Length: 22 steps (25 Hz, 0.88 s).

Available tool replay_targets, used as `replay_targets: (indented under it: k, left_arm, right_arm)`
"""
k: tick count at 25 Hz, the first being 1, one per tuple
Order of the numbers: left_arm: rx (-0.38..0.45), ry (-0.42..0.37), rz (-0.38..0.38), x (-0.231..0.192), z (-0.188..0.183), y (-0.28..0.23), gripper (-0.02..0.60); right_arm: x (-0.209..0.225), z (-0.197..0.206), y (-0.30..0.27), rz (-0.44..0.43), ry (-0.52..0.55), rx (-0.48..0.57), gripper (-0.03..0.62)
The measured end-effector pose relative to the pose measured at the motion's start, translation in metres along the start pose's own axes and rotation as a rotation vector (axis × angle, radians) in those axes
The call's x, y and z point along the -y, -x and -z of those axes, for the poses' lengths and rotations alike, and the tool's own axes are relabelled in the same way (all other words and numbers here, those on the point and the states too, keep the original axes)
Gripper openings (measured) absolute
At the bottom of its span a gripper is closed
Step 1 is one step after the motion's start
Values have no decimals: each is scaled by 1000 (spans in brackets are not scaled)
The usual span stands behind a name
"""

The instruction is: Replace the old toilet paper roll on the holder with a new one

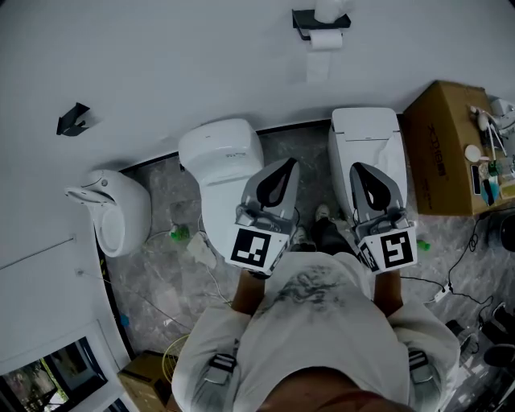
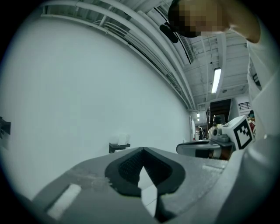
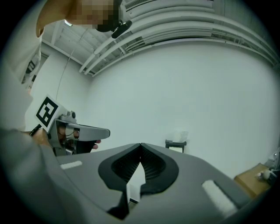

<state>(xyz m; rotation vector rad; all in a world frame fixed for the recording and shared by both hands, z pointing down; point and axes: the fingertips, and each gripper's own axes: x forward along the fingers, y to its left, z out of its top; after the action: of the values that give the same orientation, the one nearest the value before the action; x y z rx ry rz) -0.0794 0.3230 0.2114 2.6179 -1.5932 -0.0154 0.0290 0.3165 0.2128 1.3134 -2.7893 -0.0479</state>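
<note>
Approach step, by my read; swap itself not begun. Standing back from the wall [image 1: 177,64], facing the holder [image 1: 320,20], well apart from it.

Holding left gripper [image 1: 286,166] level over the left toilet [image 1: 225,157], jaws pressed together, pinching nothing. Same w/ right gripper [image 1: 360,170] over the right toilet [image 1: 366,133]: tips closed tight, empty.

Old roll [image 1: 325,40] hung under the holder, loose tail down the wall. Also a white roll-like thing [image 1: 331,8] stood on top of the holder. Prob. the new roll, can't confirm at this range. In both gripper views just a small dark bracket w/ white on it, far off on bare wall.

Next, as judgement:
- Close in btwn the two toilets w/o clipping the lids or snagging the cables [image 1: 451,278] on the floor.
- Spread one pair of jaws before reaching the old roll, not at contact.
- Pinch across its width and slide it off the open end of the arm. Which end is open, can't tell from here.
- Keep the other gripper free for the new roll.
- Squeeze lightly: soft paper likely to crush or unravel, and the tail could drag.

Cardboard box [image 1: 441,145] at right and urinal [image 1: 117,211] at left off the path, no concern.
</note>
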Motion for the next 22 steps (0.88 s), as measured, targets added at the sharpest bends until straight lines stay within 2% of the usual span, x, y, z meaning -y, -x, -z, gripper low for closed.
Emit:
replay_targets:
  k: [8, 22]
  left_arm:
    - [-32, 5, -15, -22, 11, -42, -3]
    - [-39, 9, -72, -53, -1, -136, -3]
  right_arm:
    - [33, 7, -43, -23, -1, -3, 2]
    - [109, 10, -115, -84, -24, -12, 2]
